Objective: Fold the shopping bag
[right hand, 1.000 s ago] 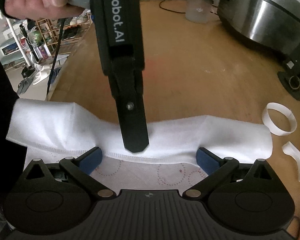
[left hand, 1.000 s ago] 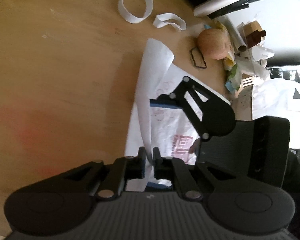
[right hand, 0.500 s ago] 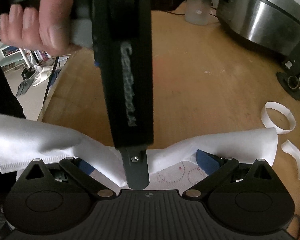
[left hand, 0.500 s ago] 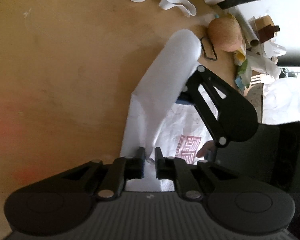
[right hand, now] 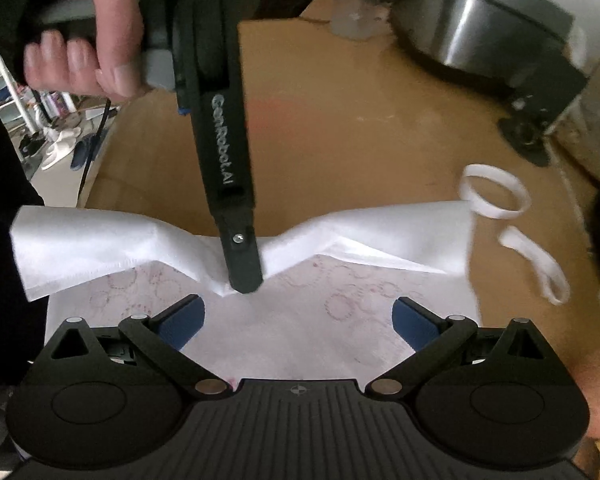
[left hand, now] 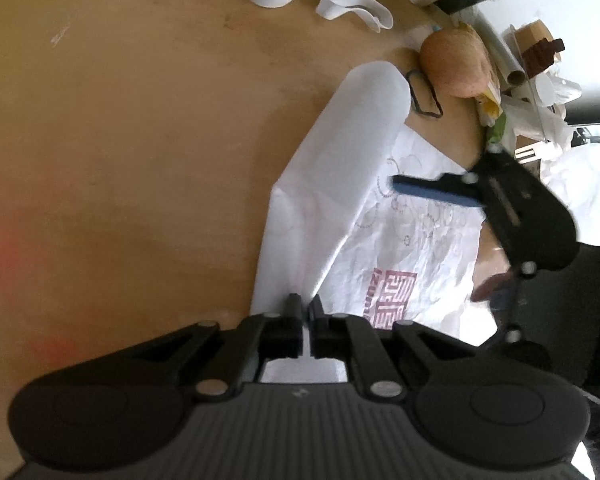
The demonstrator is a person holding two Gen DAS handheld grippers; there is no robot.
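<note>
- Two grippers over one shopping bag (right hand: 300,336) on the surface (left hand: 132,128).
- Left gripper (left hand: 305,312) pinches the bag's folded edge.
- Right gripper (right hand: 298,316) spread wide, grasping nothing.

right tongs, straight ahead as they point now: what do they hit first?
Likely the left tongs, pinching the shopping bag fold dead ahead between the open right tongs. Depth is unclear; they might skim the bag's printed panel first.
</note>
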